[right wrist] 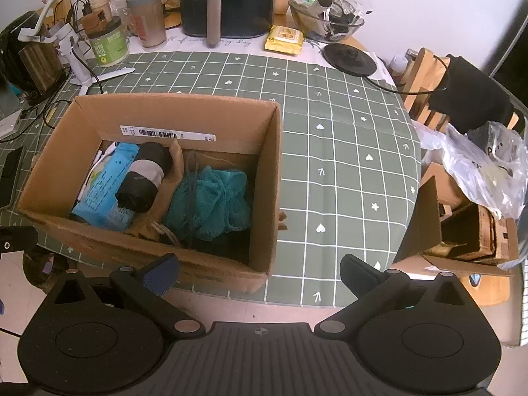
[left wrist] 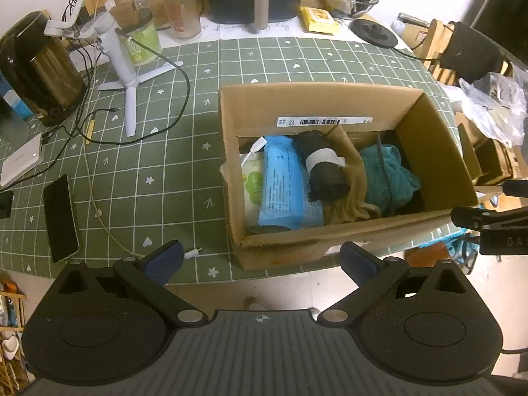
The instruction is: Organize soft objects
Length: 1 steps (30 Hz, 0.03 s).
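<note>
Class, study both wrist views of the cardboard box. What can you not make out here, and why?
- Box floor under the teal cloth: right wrist view, dark shadow hides it.
- Print on the blue pack: left wrist view, too small.
- Item under the blue pack near the cardboard box front wall: left wrist view, covered.

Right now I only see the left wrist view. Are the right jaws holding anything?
Observer: No. The right gripper has its jaws open with nothing between them, hanging in front of the near right corner of the cardboard box.
Operator: What's on the table past the box's right wall? The wall blocks my view there.
Observer: Only the green checked tablecloth shows there, out to the table's edge.
</note>
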Tool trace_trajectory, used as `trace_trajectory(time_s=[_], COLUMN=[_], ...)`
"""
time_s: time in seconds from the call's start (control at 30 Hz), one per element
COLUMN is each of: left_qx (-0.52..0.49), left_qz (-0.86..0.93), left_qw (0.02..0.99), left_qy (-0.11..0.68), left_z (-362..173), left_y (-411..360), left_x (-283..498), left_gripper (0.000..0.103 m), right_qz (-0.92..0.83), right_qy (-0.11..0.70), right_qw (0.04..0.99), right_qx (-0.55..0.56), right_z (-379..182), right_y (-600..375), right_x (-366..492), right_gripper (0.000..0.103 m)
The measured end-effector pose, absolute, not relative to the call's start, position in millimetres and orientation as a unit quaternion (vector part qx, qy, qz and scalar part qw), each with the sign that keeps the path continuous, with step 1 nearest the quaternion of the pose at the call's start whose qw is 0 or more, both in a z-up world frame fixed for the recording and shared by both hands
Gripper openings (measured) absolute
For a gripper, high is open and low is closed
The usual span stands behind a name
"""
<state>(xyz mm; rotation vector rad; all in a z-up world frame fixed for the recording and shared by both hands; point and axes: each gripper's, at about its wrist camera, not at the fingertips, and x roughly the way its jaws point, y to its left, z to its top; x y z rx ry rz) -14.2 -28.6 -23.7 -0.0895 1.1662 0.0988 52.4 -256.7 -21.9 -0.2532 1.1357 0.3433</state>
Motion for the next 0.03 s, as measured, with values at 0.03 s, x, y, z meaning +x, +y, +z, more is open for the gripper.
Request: trace_trajectory(time_s=[0.03], left_qx=[-0.042], left_qz=[0.046], left_qw=[0.833], left_qy=[0.55], left_z=[-23.3], left_y=[-27.0], left_x=[-13.4], left_gripper=[0.103], right_qz=[0.161], right_qy=[0.534], right_qw=[0.822], right_qx=[-0.119], right_z=[-21.5], right_y=[-255.6], right_x=[53.2], right_gripper=[0.103])
